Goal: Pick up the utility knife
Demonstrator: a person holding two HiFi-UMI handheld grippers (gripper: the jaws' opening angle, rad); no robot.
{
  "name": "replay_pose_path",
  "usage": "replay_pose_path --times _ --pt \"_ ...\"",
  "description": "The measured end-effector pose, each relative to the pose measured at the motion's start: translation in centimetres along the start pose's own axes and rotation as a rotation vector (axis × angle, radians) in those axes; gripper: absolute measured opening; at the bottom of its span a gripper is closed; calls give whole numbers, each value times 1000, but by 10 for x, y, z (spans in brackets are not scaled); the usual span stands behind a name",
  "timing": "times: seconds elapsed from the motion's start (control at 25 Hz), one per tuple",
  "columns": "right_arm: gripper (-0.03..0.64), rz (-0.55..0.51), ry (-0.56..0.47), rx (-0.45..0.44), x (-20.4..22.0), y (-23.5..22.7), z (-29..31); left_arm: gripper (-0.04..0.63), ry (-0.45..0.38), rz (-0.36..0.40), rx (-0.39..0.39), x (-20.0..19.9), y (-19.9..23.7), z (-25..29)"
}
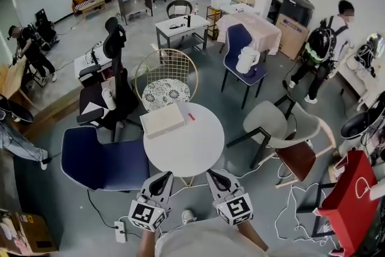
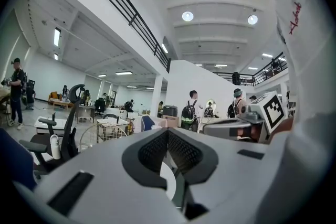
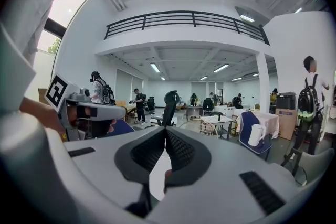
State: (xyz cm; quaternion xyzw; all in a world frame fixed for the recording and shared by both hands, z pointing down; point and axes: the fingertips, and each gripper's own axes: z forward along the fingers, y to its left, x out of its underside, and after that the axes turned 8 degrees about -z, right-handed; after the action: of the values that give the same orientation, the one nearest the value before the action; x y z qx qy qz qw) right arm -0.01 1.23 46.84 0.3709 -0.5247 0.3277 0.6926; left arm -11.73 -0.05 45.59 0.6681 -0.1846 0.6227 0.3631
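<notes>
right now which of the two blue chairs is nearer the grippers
The blue chair left of the round table, just beside the left gripper. The other blue chair stands beyond the table, with a white jug on its seat.

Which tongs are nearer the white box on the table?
Left. The left tongs are on the near side of the white box, in line with it; the right tongs are off to its right.

I hold both units side by side, pointing roughly level: left gripper (image 1: 160,178) jaws pressed together, empty — right gripper (image 1: 216,177) jaws likewise together, empty.
</notes>
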Motion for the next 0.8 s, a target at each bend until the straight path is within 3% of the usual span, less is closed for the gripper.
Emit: replay_pose_path --times 0.48,0.8 --pt "17 23 49 32 14 5 4 12 36 -28 51 13 7 10" --pt "17 23 51 0 17 0 21 12 31 -48 16 15 21 16"
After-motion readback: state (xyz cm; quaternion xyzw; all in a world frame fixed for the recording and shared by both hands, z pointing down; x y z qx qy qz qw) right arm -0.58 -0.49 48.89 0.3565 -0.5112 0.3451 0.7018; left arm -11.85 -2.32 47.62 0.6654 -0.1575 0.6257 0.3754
